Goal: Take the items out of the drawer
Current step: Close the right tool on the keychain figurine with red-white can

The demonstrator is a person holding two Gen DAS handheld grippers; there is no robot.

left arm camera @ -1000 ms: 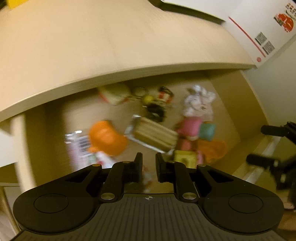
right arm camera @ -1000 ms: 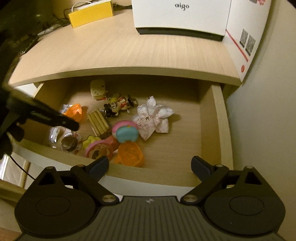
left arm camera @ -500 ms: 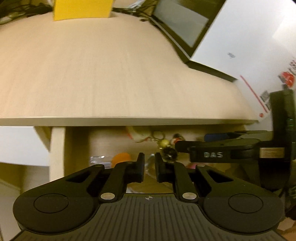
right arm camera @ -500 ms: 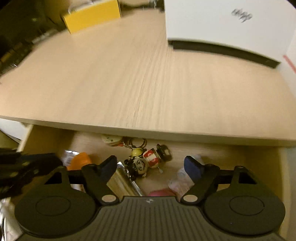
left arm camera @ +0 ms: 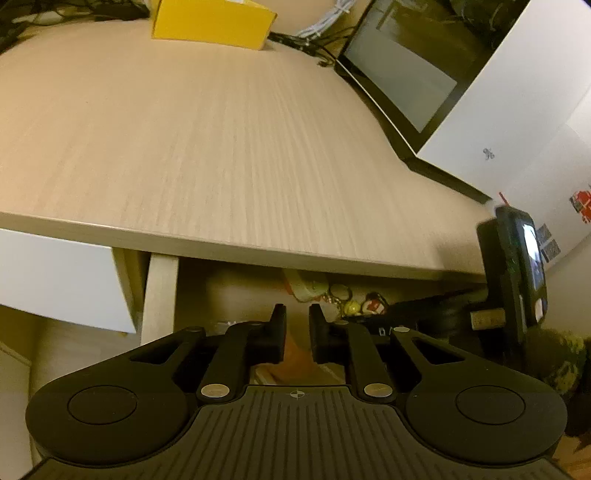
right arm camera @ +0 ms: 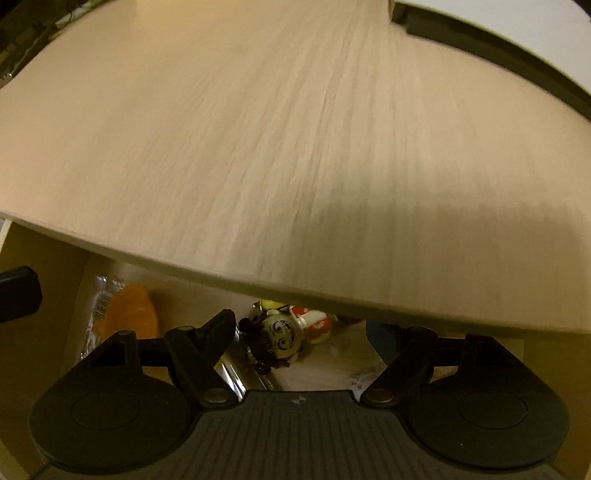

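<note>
Right wrist view first: my right claw points steeply down into the open drawer with its jaws spread wide and nothing pinched between them. Just ahead of the gap, a little nearer the left finger, lies a small figurine keychain with a pale round face, big drawn eyes and dark hair; touching it on the far right side is a second little figure in red and white, and a yellow bit peeks out just behind them under the desk edge. Beside my left finger a shiny foil-wrapped packet catches the light, and further left sits an orange toy next to a crinkled clear wrapper. Beyond all this the pale wooden desktop overhangs the drawer and fills most of the view, blurred. From the left wrist view, my left claw has its jaws pressed nearly together with nothing between them, above the drawer's left part. Past its tips, slightly right, I see a cream charm and key rings, then the yellow and red figures. Far across the desk stand a yellow box and a white box.
</note>
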